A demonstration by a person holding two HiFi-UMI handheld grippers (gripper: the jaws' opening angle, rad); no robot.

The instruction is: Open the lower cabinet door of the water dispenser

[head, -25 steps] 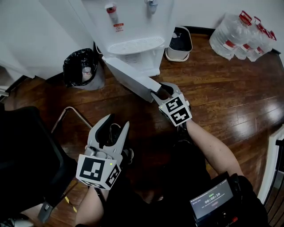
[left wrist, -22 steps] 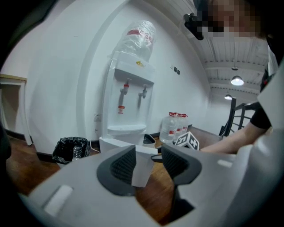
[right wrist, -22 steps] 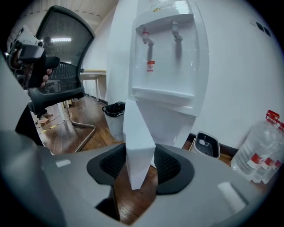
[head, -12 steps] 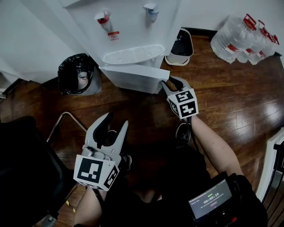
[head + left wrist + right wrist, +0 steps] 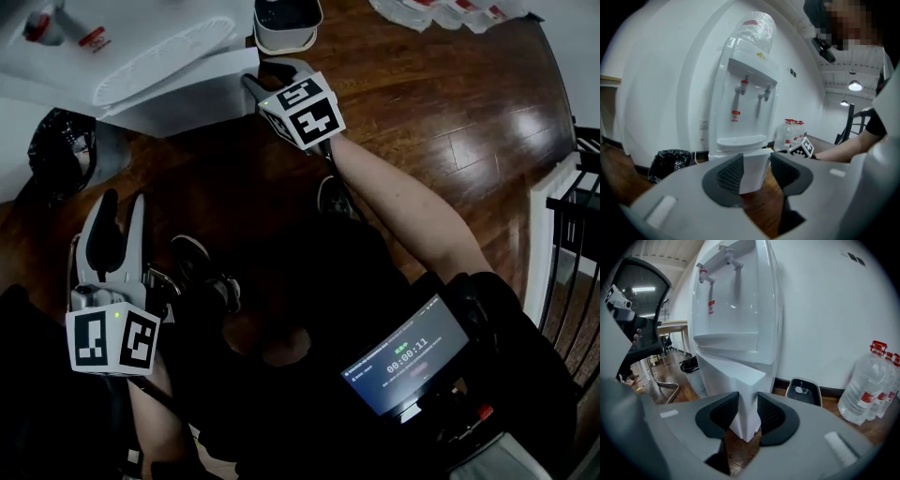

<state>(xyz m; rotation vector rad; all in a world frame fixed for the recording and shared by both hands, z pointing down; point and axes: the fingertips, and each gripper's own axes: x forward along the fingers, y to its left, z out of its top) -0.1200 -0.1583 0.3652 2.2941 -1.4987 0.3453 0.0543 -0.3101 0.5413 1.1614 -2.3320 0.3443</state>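
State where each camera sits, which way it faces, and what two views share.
Head view: on the head, facing steeply down; shows forearms, left gripper, right gripper.
Left gripper view: rides that gripper, faces the water dispenser; own fingers apart, empty.
Right gripper view: rides that gripper, faces the cabinet door; fingers have just been closing on its edge.
Gripper views share the water dispenser.
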